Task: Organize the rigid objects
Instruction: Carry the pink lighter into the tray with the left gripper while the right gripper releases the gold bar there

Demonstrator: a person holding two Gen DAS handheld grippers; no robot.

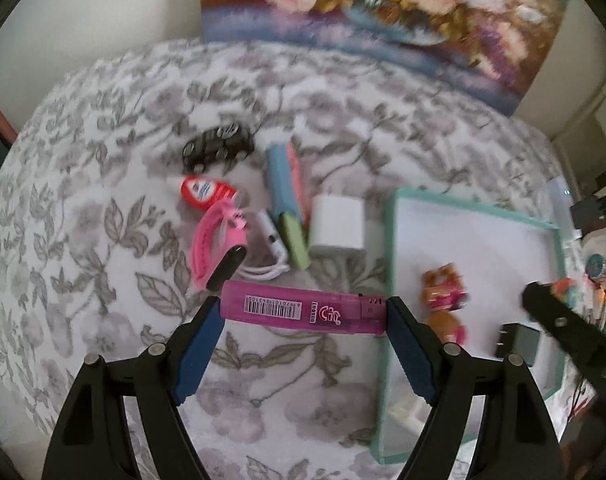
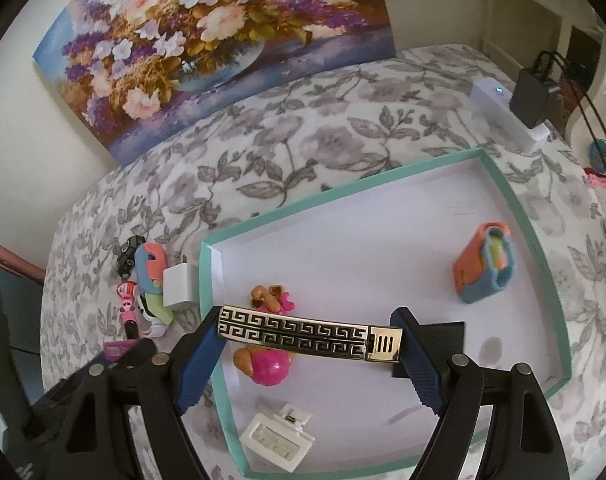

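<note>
status: sorting partly complete. the left gripper (image 1: 303, 312) is closed end to end on a pink lighter (image 1: 303, 312), held above the floral surface (image 1: 83, 200) just beside the teal tray (image 2: 543, 248). the right gripper (image 2: 309, 338) is closed on a gold patterned lighter (image 2: 309, 338), held over the tray. already in the tray: a doll figure (image 2: 269, 364), a white clip (image 2: 277, 436), an orange-blue holder (image 2: 485, 268). still outside: toy car (image 1: 219, 146), red item (image 1: 205, 192), pink band (image 1: 215, 240), white adapter (image 1: 337, 226), coloured sticks (image 1: 287, 200).
</note>
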